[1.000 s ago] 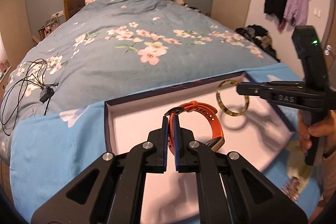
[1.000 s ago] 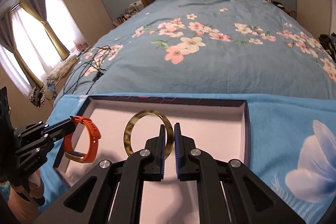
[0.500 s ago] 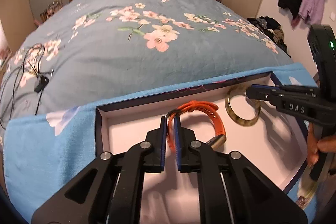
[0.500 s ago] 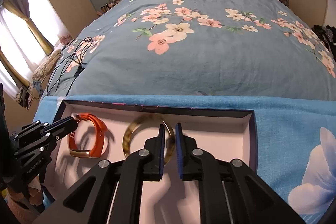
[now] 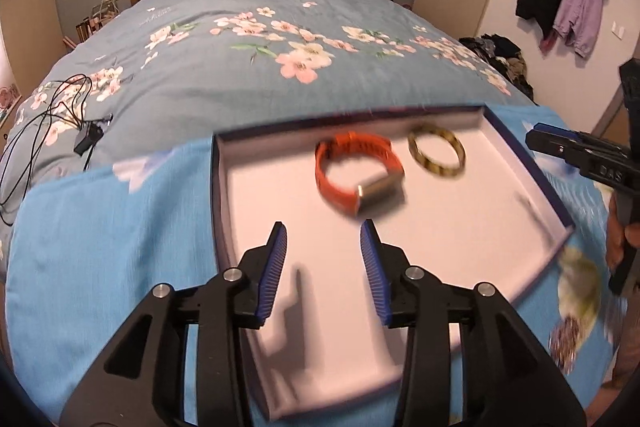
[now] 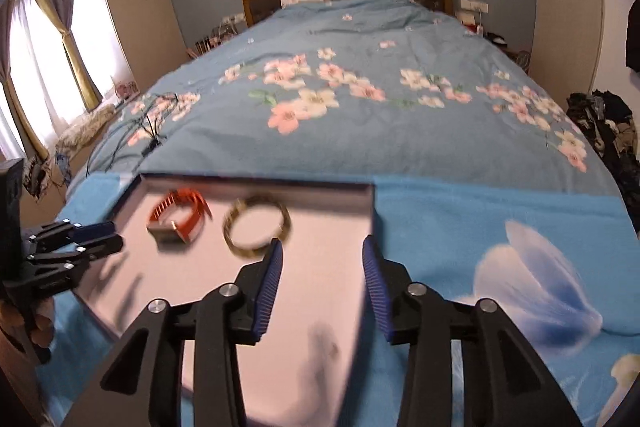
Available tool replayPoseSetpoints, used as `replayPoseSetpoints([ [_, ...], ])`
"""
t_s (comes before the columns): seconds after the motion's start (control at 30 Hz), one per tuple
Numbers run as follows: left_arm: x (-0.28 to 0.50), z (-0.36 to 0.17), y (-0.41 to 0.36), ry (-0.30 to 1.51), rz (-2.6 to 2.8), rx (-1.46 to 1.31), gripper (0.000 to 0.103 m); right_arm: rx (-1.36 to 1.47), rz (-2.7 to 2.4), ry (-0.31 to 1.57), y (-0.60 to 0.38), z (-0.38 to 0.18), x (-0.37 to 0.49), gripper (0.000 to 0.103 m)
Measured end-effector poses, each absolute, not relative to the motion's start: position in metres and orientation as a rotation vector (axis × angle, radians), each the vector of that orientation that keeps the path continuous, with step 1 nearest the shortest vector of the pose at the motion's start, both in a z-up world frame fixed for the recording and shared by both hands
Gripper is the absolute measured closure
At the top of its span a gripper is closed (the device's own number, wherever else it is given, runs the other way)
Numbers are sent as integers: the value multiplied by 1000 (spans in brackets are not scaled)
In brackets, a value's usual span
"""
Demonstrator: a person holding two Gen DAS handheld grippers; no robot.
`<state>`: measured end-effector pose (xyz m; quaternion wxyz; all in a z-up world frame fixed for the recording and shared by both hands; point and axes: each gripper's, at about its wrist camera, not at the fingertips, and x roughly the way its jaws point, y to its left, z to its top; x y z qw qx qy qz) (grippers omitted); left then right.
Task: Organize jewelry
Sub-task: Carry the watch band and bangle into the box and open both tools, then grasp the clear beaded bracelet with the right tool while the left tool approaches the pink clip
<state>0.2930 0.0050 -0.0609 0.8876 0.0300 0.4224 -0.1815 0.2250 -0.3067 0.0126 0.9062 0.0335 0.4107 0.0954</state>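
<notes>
A shallow dark-rimmed tray (image 5: 218, 187) with a white floor lies on a light blue cloth at the foot of the bed; it also shows in the right wrist view (image 6: 372, 203). An orange wristband with a metal clasp (image 5: 356, 171) (image 6: 178, 215) lies in the tray's far part. A mottled yellow-brown bangle (image 5: 436, 155) (image 6: 256, 227) lies just right of it. My left gripper (image 5: 323, 247) is open and empty, above the tray, short of the wristband. My right gripper (image 6: 322, 263) is open and empty, near the bangle.
The blue cloth (image 5: 112, 235) covers the bed's foot. A floral quilt (image 5: 256, 67) stretches to the headboard. Black cables (image 5: 60, 119) lie on the quilt at left. A small beaded item (image 5: 564, 339) lies on the cloth right of the tray. Clothes hang on the right wall.
Both grippers opened and drew back. The wristband left the left gripper and the bangle left the right gripper; both now lie in the tray.
</notes>
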Motion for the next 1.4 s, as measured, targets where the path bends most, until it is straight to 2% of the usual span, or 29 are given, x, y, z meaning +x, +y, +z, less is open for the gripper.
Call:
replayPoseSetpoints([
  [0.03, 287, -63, 7, 883, -385, 59, 63, 70, 203, 865, -308, 8, 225, 64],
  [0.2, 265, -74, 14, 925, -412, 23, 62, 38, 210, 889, -306, -2, 227, 76],
  [0.27, 259, -77, 15, 932, -412, 21, 62, 58, 214, 891, -310, -4, 231, 84],
  [0.3, 255, -78, 15, 936, -414, 18, 62, 62, 215, 889, -312, -4, 231, 84],
  [0.43, 242, -74, 9, 911, -387, 45, 61, 62, 231, 875, -314, -3, 225, 83],
  [0.57, 219, -60, 7, 830, -414, 31, 52, 27, 329, 807, -308, 11, 189, 68],
  [0.6, 211, -55, 6, 806, -421, 37, 51, 30, 375, 799, -307, 14, 176, 67],
  [0.93, 141, -41, -18, 710, -533, 103, 45, -36, 546, 844, -300, 4, 77, 68],
  [1.1, 123, -45, -23, 715, -553, 112, 44, -17, 544, 900, -302, -15, 63, 77],
  [1.27, 108, -50, -23, 719, -564, 114, 44, 26, 562, 916, -302, -24, 63, 95],
  [1.4, 97, -56, -24, 733, -581, 132, 44, 21, 556, 898, -301, -22, 58, 95],
])
